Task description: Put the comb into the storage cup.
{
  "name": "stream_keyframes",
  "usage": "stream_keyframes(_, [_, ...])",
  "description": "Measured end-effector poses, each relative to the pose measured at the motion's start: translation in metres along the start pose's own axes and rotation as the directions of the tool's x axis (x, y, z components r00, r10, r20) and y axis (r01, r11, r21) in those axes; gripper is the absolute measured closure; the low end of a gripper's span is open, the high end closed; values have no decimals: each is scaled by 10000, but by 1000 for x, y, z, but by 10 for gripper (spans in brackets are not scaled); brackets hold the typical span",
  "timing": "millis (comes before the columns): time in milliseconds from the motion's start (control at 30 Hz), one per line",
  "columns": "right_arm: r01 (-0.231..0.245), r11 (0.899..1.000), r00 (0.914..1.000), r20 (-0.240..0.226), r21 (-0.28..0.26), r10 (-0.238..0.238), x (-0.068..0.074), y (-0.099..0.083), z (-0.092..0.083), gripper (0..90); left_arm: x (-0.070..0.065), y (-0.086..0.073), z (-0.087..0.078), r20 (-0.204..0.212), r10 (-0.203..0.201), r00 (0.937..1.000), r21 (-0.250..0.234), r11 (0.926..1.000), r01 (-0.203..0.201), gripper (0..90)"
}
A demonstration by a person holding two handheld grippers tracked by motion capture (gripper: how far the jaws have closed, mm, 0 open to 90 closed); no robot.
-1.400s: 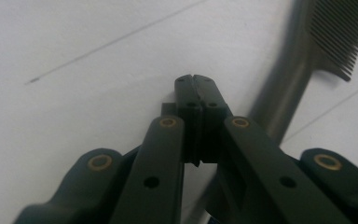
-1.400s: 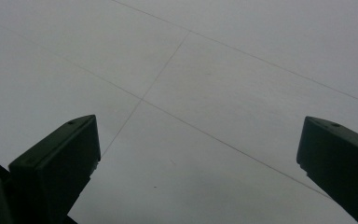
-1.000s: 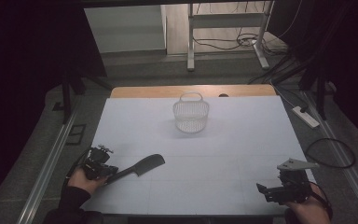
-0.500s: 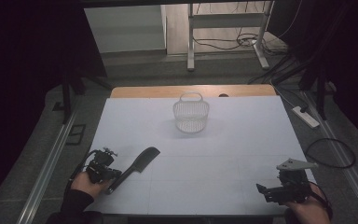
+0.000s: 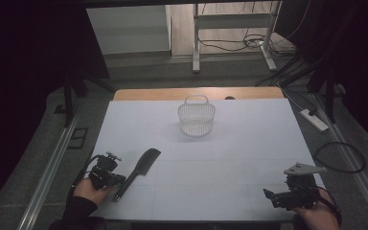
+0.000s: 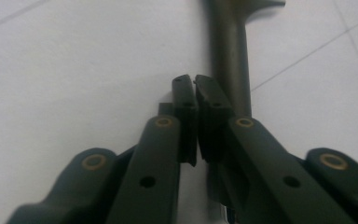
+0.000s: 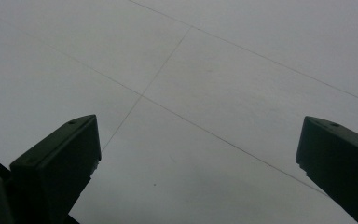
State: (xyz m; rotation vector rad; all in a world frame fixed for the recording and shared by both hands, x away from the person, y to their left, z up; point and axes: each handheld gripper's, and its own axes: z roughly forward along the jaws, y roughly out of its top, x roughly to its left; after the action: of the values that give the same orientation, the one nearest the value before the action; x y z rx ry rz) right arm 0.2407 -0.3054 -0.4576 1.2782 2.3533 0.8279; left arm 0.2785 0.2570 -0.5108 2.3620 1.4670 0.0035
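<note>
A black spatula (image 5: 139,170) lies on the white table (image 5: 249,143) at the front left, its blade pointing away from me. My left gripper (image 5: 118,181) rests at the handle's near end. In the left gripper view the handle (image 6: 230,46) runs alongside and under the right-hand jaw. The left gripper (image 6: 195,81) is shut, with a hairline slit and nothing between the pads. My right gripper (image 5: 268,195) sits at the front right corner. In its own view the right gripper (image 7: 198,135) stands open over bare table.
A white wire basket (image 5: 196,120) with a handle stands upright at the far middle of the table. A strip of wooden tabletop (image 5: 148,93) shows beyond the white sheet. Cables and a power strip (image 5: 314,120) lie on the floor to the right.
The spatula has swung from pointing rightward to pointing more away from me, and now lies flat. The left hand shifted slightly. The right gripper has not moved.
</note>
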Motion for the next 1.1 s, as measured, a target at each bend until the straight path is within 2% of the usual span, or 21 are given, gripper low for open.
stream_keyframes(233, [-5, 10000, 10000, -13, -14, 5, 0, 0, 0, 0, -7, -4, -9, -204, -92, 9998, -610, 9981, 80, 731])
stream_keyframes(333, [-2, 10000, 10000, -11, -20, 2, 0, 0, 0, 0, -8, -6, -14, -20, -221, 9998, -1014, 9946, 218, 638])
stream_keyframes(433, [-3, 10000, 10000, -15, -12, 3, 0, 0, 0, 0, -9, -8, -16, 165, -294, 9994, -1263, 9915, 312, 590])
stream_keyframes(533, [2, 10000, 10000, -10, -3, -2, 0, 0, 0, 0, -11, -9, -18, 129, -463, 9988, -1382, 9893, 476, 459])
stream_keyframes(667, [18, 10000, 10000, -13, 8, -18, 0, 0, 0, 0, -11, -11, -20, 303, -691, 9971, -1617, 9841, 731, 325])
stream_keyframes(833, [50, 10000, 10000, -12, 33, -50, 0, 0, 0, 0, -14, -12, -24, 182, -628, 9979, -1882, 9800, 651, 206])
stream_keyframes(933, [74, 10000, 10000, -17, 50, -74, 1, 0, 0, 0, -15, -14, -26, 307, -477, 9984, -1997, 9784, 529, 136])
stream_keyframes(1100, [81, 9999, 10000, -19, 60, -81, 1, 0, 0, 0, -20, -14, -26, 337, -198, 9992, -2018, 9791, 262, 56])
